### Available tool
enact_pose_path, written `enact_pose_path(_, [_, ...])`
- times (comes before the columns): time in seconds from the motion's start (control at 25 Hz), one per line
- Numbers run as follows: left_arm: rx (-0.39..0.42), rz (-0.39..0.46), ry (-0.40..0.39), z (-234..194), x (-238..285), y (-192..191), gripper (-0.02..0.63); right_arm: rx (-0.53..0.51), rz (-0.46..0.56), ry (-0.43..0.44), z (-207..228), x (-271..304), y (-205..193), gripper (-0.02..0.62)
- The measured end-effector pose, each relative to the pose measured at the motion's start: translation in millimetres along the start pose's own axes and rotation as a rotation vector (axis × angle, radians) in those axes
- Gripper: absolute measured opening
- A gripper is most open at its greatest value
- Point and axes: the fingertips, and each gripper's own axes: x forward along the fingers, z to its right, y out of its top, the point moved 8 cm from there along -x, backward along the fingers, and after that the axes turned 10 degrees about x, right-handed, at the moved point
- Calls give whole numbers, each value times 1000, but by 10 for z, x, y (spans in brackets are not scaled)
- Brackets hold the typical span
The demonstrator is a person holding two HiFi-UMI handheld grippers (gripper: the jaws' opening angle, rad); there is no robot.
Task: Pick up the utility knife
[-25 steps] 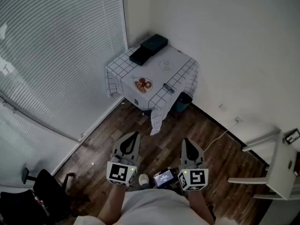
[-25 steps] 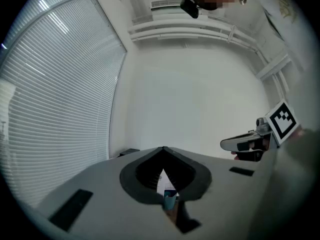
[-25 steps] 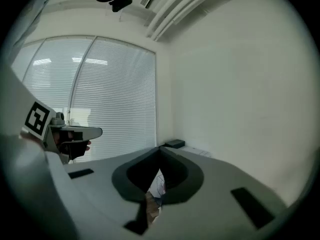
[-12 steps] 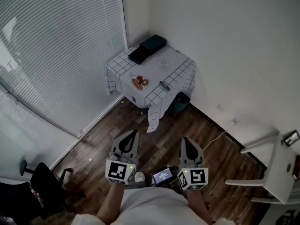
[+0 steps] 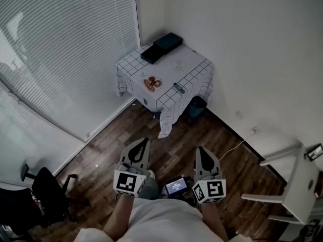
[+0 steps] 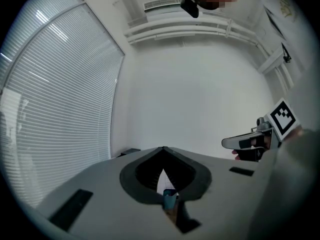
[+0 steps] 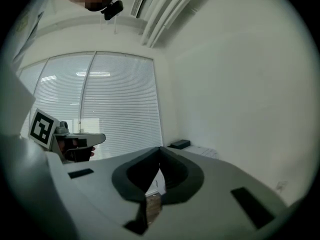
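In your head view, the utility knife [image 5: 178, 88] lies on the corner bench [image 5: 194, 67], well apart from your left claw [image 5: 143, 142] and right claw [image 5: 201, 150]; in the left gripper view, the jaws are clenched, empty; in the right gripper view, they are likewise clenched on nothing.

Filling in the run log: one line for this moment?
left gripper: shut, empty | right gripper: shut, empty | utility knife: on table, not yet reached
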Motion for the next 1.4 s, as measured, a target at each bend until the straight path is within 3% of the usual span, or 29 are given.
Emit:
enact_pose_path(0.48, [-24,24,-49,-314,853,-73,6,-5,-4,-29,277,701,64,6])
enact_pose_path(1.04, [-36,29,-77,-1385,1997,-206,6,-13,-19,-81,383,2209,249,6])
enact_pose_path(1.4, [-41,16,-79,-1889,2376,-447,6,-43,-29,-143,508,2621,271,6])
